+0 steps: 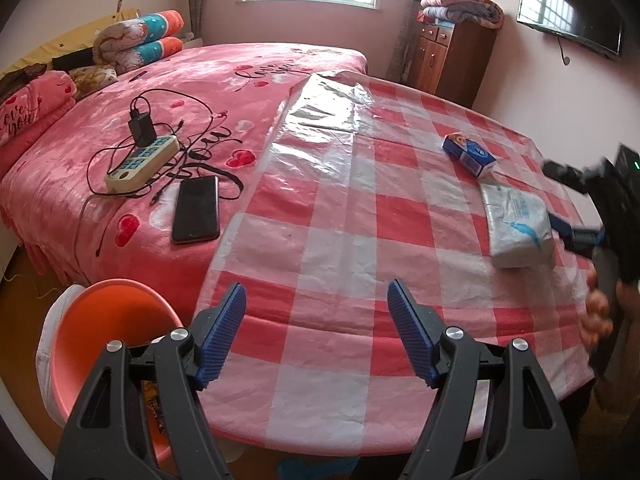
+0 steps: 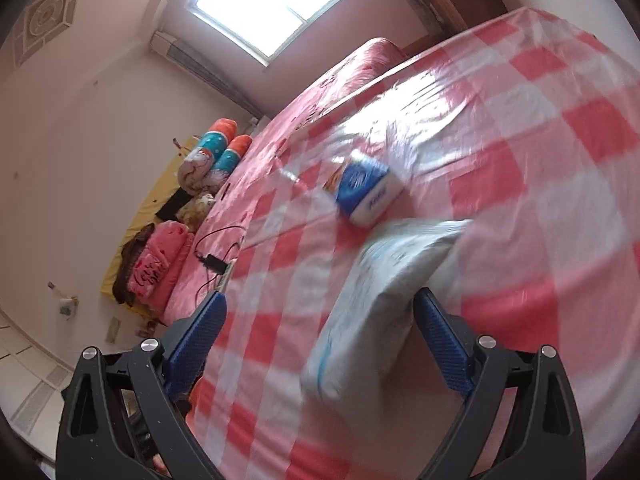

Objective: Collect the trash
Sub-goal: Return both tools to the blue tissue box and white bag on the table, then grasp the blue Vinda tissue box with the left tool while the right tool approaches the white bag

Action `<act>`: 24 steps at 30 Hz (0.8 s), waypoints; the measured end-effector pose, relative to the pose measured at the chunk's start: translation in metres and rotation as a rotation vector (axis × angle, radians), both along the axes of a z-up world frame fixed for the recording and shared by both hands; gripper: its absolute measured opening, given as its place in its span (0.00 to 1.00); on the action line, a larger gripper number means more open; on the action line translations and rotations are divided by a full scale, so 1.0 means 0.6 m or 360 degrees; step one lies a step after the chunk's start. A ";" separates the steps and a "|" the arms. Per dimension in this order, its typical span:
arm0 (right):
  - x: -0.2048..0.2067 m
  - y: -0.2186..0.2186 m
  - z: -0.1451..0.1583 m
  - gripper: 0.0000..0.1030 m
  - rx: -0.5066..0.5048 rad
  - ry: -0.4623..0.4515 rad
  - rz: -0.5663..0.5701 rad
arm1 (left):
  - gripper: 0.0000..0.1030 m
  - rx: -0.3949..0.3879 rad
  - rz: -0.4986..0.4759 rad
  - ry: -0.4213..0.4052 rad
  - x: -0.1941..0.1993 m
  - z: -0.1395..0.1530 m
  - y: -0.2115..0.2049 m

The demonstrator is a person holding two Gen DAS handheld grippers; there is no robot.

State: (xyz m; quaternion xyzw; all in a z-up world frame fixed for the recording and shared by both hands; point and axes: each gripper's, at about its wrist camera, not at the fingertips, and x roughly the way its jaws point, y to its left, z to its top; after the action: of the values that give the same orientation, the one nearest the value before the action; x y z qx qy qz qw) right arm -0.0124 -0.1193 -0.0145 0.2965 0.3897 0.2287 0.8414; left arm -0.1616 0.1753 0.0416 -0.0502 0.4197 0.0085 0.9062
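The white tissue pack, crumpled and printed with pale blue, lies on the red-and-white checked surface near its right edge, and it is the biggest bit of rubbish here. In the right wrist view the same pack sits between the spread fingers of the right gripper; its far side is close against the right-hand blue pad, though motion blur keeps me from telling whether they touch. Nothing is pinched. Just beyond the pack, a smaller blue-and-white carton rests on the same checked cloth, close to the pack but apart from it.

The left gripper hovers over the near edge of the surface with its fingers spread wide and nothing between them. Down to its left stands an orange bin lined with a white bag, beside the bed. On the pink bedspread lie a dark phone, a cream power strip with a black charger plugged in, and loose black cables.
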 end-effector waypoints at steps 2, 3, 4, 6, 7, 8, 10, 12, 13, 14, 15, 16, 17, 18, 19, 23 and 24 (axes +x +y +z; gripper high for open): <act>0.023 0.004 0.004 0.91 -0.0130 -0.0007 0.0007 | 0.72 -0.0006 -0.0011 0.0001 0.007 0.001 -0.006; 0.029 0.006 0.005 0.91 -0.0175 -0.0009 0.0009 | 0.72 -0.0015 -0.0017 0.0000 0.013 0.003 -0.010; 0.036 0.007 0.005 0.91 -0.0246 -0.0012 0.0003 | 0.72 -0.0021 -0.0027 -0.0008 0.020 0.006 -0.016; 0.033 0.004 0.005 0.91 -0.0329 -0.0034 -0.0034 | 0.72 -0.0022 -0.0049 -0.0026 0.034 0.014 -0.029; 0.025 0.002 0.007 0.91 -0.0380 -0.0067 -0.0067 | 0.72 -0.0025 -0.0066 -0.0033 0.043 0.017 -0.038; 0.020 -0.001 0.008 0.91 -0.0420 -0.0094 -0.0083 | 0.72 -0.0030 -0.0084 -0.0036 0.052 0.020 -0.047; 0.010 -0.006 0.013 0.91 -0.0483 -0.0158 -0.0103 | 0.72 -0.0039 -0.0132 -0.0049 0.076 0.029 -0.070; 0.000 -0.015 0.016 0.91 -0.0473 -0.0189 -0.0116 | 0.72 -0.0070 -0.0190 -0.0069 0.100 0.038 -0.093; -0.005 -0.022 0.014 0.91 -0.0462 -0.0193 -0.0123 | 0.72 -0.0107 -0.0215 -0.0065 0.116 0.042 -0.103; -0.008 -0.028 0.012 0.91 -0.0467 -0.0194 -0.0129 | 0.72 -0.0171 -0.0231 -0.0040 0.136 0.045 -0.114; -0.015 -0.033 0.010 0.91 -0.0496 -0.0200 -0.0135 | 0.72 -0.0221 -0.0236 -0.0020 0.149 0.047 -0.120; -0.015 -0.035 0.007 0.91 -0.0512 -0.0199 -0.0135 | 0.72 -0.0300 -0.0244 0.0000 0.169 0.049 -0.130; -0.016 -0.038 0.006 0.91 -0.0517 -0.0188 -0.0124 | 0.72 -0.0345 -0.0250 0.0009 0.181 0.051 -0.138; -0.014 -0.040 0.007 0.91 -0.0505 -0.0173 -0.0107 | 0.72 -0.0380 -0.0250 0.0027 0.205 0.051 -0.154; -0.014 -0.039 0.004 0.91 -0.0476 -0.0148 -0.0076 | 0.72 -0.0379 -0.0242 0.0043 0.219 0.050 -0.166; -0.018 -0.025 0.004 0.91 -0.0457 -0.0141 -0.0012 | 0.72 -0.0400 -0.0206 0.0139 0.293 0.036 -0.228; -0.021 -0.023 0.005 0.91 -0.0454 -0.0150 0.0000 | 0.72 -0.0402 -0.0201 0.0157 0.305 0.034 -0.236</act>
State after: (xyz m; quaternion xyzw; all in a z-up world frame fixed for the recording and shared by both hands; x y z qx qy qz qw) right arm -0.0248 -0.1332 -0.0114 0.1630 0.3783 0.1847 0.8923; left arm 0.0214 0.0338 0.0623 -0.1369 0.4638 -0.0989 0.8697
